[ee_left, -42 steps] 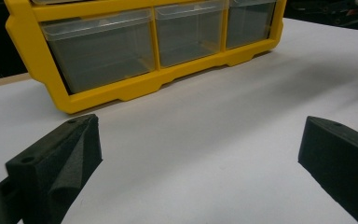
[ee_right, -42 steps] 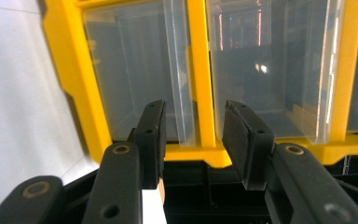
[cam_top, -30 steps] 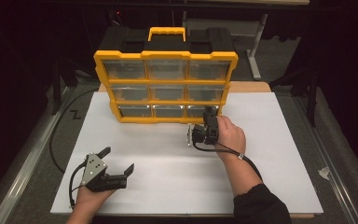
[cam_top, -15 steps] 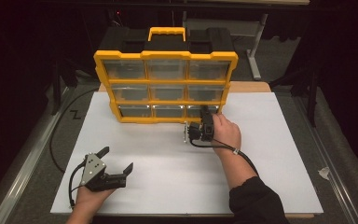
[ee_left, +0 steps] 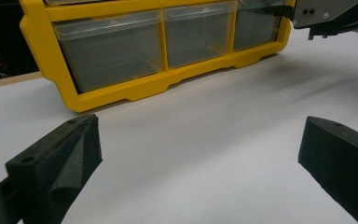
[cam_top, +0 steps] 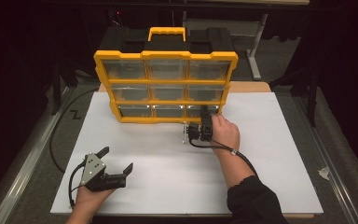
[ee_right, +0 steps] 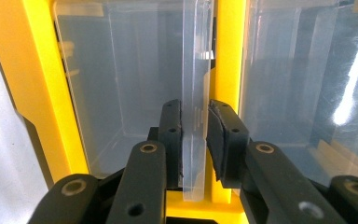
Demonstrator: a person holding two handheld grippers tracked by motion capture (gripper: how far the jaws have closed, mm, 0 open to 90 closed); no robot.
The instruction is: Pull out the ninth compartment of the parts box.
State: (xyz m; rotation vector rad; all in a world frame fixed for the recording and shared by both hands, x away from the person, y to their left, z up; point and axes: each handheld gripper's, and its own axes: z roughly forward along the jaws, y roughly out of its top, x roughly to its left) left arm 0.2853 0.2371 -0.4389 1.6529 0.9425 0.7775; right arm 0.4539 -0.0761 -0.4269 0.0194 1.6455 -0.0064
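**A:** At the near edge of the white board, what is the person's left hand doing?

**B:** It rests there with the left gripper idle, jaws spread wide and nothing between them. In the left gripper view its two black foam-like pads stand well apart over bare white surface, matte and slightly porous, wedge-shaped.

**A:** And the working hand?

**B:** The right hand has the right gripper up against the bottom row of the yellow drawer organizer. In the right gripper view the jaws are closed around the clear pull tab of the bottom-right drawer; the left pad touches it, the right one sits just beside or barely against it.

**A:** So which step is this?

**B:** It looks like the grasp on the handle, just ahead of pulling the drawer open. The drawer front appears flush with the frame, so the opening seems not yet begun.

**A:** What does the next move ask for?

**B:** Likely a firm pinch and a straight pull toward the person, level with the drawer's slide. The tab is thin, smooth, glossy plastic, so a loose grip could slip off. The organizer stands upright and might tip or skid forward if the pull is abrupt.

**A:** Farther back?

**B:** Nine translucent drawers in a hard yellow grid, a black top with a yellow carry handle, then dark surroundings.
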